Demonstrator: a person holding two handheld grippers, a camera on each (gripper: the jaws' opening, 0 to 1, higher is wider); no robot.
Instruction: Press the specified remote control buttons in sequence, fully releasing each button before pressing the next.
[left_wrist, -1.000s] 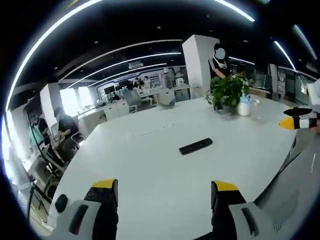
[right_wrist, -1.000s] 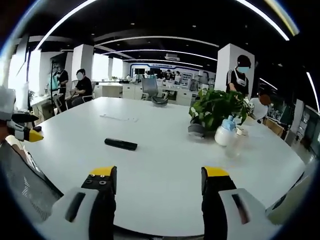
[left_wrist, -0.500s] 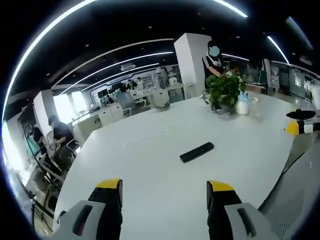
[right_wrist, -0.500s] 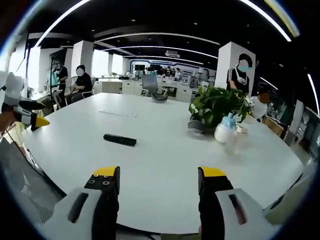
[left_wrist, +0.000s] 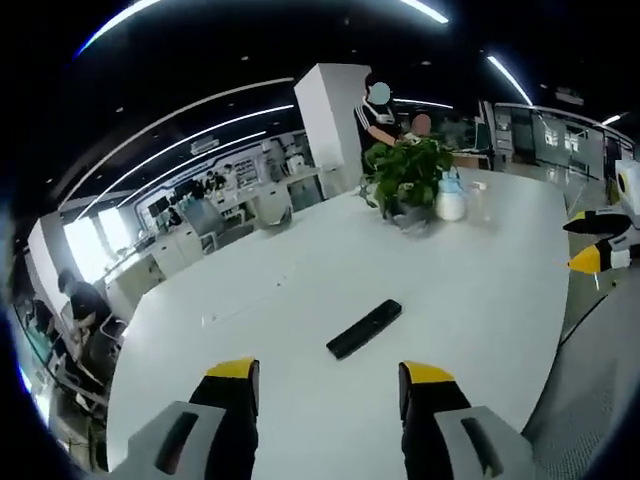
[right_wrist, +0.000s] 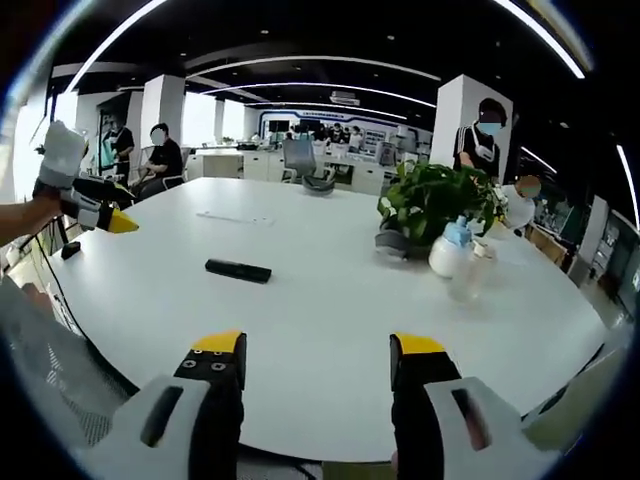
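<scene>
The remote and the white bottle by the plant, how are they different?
The remote is black, long and flat, lying down on the table; the white bottle is rounded, stands upright and has a blue top. The remote lies alone out in the open, while the bottle stands right beside the potted plant. Both rest on the same white table.

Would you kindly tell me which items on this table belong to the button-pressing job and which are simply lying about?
For the job:
- remote control
- left tool, open
- right tool, open

Lying about:
- potted plant
- white bottle
- clear glass
- papers
</scene>
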